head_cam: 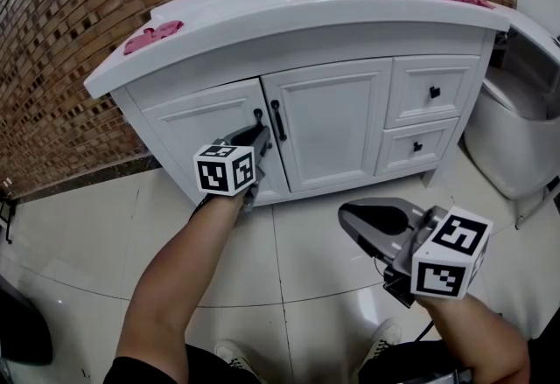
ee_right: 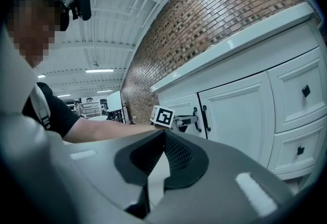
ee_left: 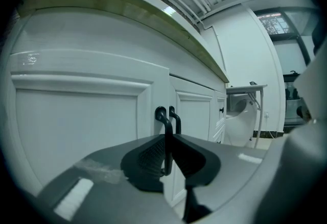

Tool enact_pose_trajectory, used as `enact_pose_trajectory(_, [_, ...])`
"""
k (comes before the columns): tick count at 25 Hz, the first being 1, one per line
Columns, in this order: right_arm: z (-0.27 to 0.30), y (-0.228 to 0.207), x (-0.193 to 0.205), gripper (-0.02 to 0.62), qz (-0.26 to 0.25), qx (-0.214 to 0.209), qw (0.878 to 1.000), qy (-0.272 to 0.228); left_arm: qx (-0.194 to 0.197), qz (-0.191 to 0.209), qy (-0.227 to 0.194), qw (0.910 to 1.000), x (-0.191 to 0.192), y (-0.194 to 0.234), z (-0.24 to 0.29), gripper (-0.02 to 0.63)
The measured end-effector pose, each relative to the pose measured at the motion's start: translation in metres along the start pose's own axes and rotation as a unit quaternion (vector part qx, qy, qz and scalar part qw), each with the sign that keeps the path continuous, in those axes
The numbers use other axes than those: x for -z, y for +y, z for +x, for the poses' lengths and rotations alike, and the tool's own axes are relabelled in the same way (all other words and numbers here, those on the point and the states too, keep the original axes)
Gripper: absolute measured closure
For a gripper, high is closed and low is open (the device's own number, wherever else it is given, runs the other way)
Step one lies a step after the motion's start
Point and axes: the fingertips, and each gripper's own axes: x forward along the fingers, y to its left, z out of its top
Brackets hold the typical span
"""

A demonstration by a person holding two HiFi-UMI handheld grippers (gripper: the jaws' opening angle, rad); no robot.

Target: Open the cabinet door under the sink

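left tongs (ee_left: pixel 168 140) grip door handle (ee_left: pixel 162 116), partly covering it; right tongs (ee_right: pixel 164 135) closed, empty.

Left claw (ee_left: pixel 167 140) on left door handle (ee_left: pixel 162 115); right claw (head_cam: pixel 352 218) well apart.

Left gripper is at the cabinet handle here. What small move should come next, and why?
Probably pull the left gripper back toward the person. Its jaws are shut on the black handle, and the left door looks fully closed, so pulling should swing it open. The right gripper is shut on nothing and plays no part.
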Motion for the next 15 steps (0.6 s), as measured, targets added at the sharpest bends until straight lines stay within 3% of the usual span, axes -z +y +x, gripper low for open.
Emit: enact_pose_trajectory(15, [0.026,0.033,0.008,0.588,-0.022,-0.005,0.999,0.034,0.044,0.011,-0.006,0.9990,0.020,-0.035,-0.080,0.561])
